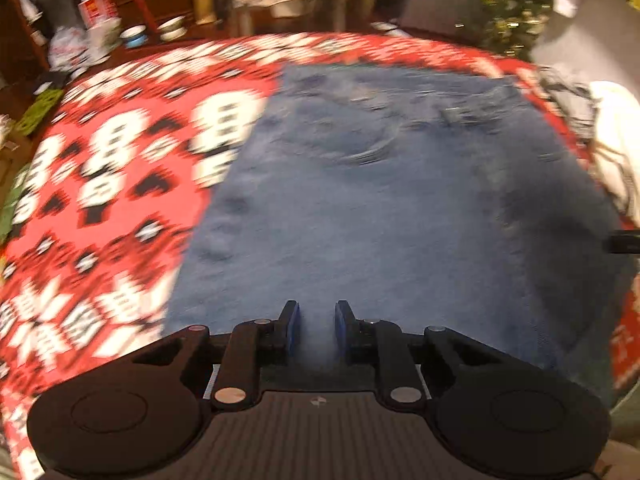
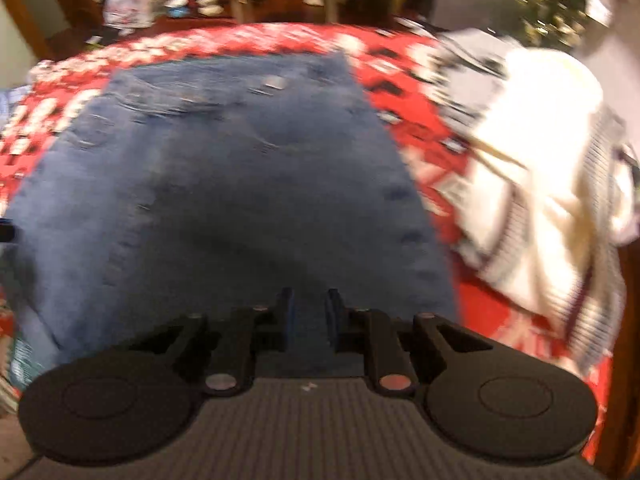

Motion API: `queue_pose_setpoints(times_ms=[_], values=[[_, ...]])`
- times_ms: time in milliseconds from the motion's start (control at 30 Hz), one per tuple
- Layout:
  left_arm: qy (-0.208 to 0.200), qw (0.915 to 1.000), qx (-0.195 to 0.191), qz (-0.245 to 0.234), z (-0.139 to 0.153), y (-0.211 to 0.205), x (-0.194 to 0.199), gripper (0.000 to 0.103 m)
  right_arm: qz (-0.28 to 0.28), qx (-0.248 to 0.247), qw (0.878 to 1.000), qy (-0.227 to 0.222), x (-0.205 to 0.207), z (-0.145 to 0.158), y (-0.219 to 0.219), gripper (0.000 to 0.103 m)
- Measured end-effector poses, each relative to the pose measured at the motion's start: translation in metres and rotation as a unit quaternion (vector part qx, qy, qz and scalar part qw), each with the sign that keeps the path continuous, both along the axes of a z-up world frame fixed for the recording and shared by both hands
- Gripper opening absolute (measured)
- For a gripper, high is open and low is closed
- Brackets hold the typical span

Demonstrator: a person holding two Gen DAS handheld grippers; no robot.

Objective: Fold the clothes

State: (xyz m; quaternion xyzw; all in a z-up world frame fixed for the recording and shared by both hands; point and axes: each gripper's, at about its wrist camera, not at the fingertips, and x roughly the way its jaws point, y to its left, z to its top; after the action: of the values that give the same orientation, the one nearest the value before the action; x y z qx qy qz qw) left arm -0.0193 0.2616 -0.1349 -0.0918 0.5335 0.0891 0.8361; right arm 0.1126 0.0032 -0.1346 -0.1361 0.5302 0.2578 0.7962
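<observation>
Blue jeans [image 1: 380, 200] lie spread flat on a red, white and black patterned blanket [image 1: 100, 184], waistband at the far end. My left gripper [image 1: 317, 326] sits over the jeans' near edge with a narrow gap between its blue pads, and denim shows in the gap. Whether the pads pinch the cloth is unclear. The right wrist view shows the same jeans [image 2: 240, 168] on the blanket [image 2: 400, 92]. My right gripper [image 2: 308, 314] sits over their near edge with a similar narrow gap over denim. Both views are motion-blurred.
A pile of white and striped clothes [image 2: 540, 184] lies on the blanket to the right of the jeans, also visible in the left wrist view [image 1: 612, 140]. Shelves with bowls and bottles [image 1: 120, 20] stand behind the blanket. Gold tinsel [image 1: 516, 16] sits at the far right.
</observation>
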Motion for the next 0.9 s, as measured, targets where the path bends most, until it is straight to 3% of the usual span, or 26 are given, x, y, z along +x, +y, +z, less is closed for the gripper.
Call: queue_pose_setpoints(times_ms=[200,467,567,733,900], values=[[0.001,0.9997,-0.018,0.017,-0.017,-0.013,0.023,0.018,-0.009,-0.011,1.000,0.005,0.007,-0.013,-0.002,0.018],[0.034,0.9994,-0.002,0.008,-0.021,0.000,-0.013,0.023,-0.023,-0.037,0.999,0.018,0.016,-0.029,-0.020,0.015],[0.044,0.9987,0.004,0.026,-0.017,0.007,-0.022,0.022,-0.028,-0.047,0.998,0.029,0.014,-0.029,-0.034,0.014],[0.017,0.9984,0.002,0.054,-0.005,0.016,-0.014,0.022,-0.048,-0.025,0.998,0.015,0.029,-0.014,-0.032,0.010],[0.001,0.9986,0.006,0.052,-0.007,0.019,0.017,0.022,-0.036,-0.020,0.999,-0.004,0.053,-0.018,-0.003,0.010]])
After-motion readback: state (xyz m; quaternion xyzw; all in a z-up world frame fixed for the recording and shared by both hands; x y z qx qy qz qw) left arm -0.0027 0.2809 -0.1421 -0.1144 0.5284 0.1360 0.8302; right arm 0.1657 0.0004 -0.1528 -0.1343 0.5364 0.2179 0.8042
